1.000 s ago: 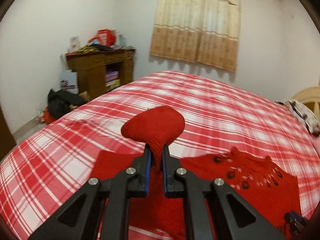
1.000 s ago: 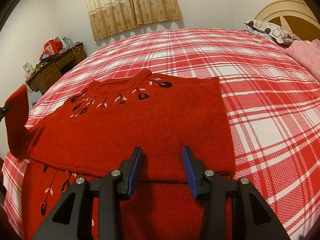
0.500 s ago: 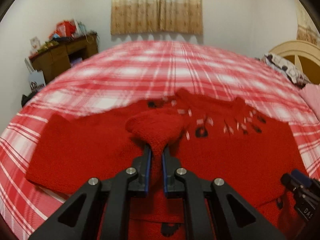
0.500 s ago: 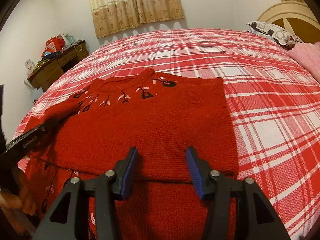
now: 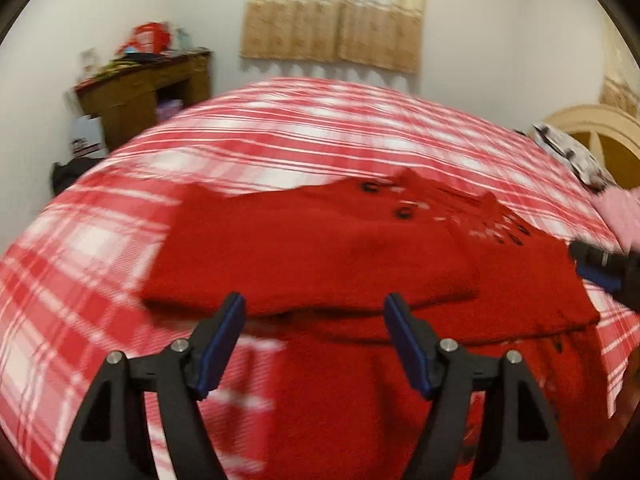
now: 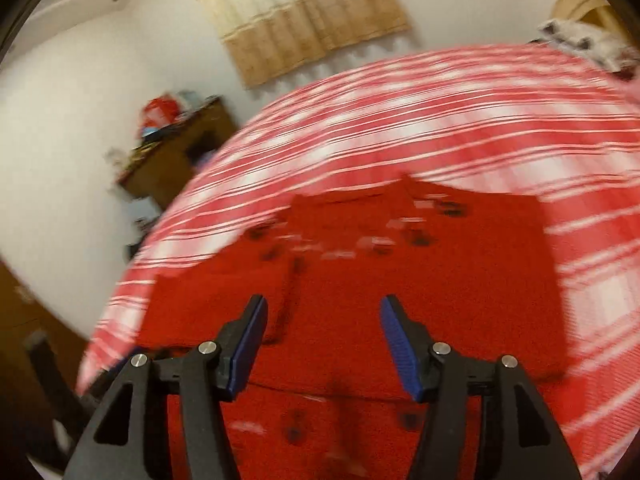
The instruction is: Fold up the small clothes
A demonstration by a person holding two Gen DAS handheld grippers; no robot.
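A red knit sweater with dark and white flower marks lies flat on the red-and-white plaid bed. Its left sleeve lies folded across the body. My left gripper is open and empty, just above the sweater's near part. The sweater also shows in the right wrist view, blurred. My right gripper is open and empty over the sweater's lower part. Its tip shows at the right edge of the left wrist view.
A wooden desk with clutter on top stands by the wall left of the bed. A beige curtain hangs on the far wall. A cream headboard and a patterned pillow are at the right.
My left gripper carried the sleeve over the sweater's body, opened and let it go. The sleeve now lies folded on the body. My right gripper stayed open and swung, blurring its view.
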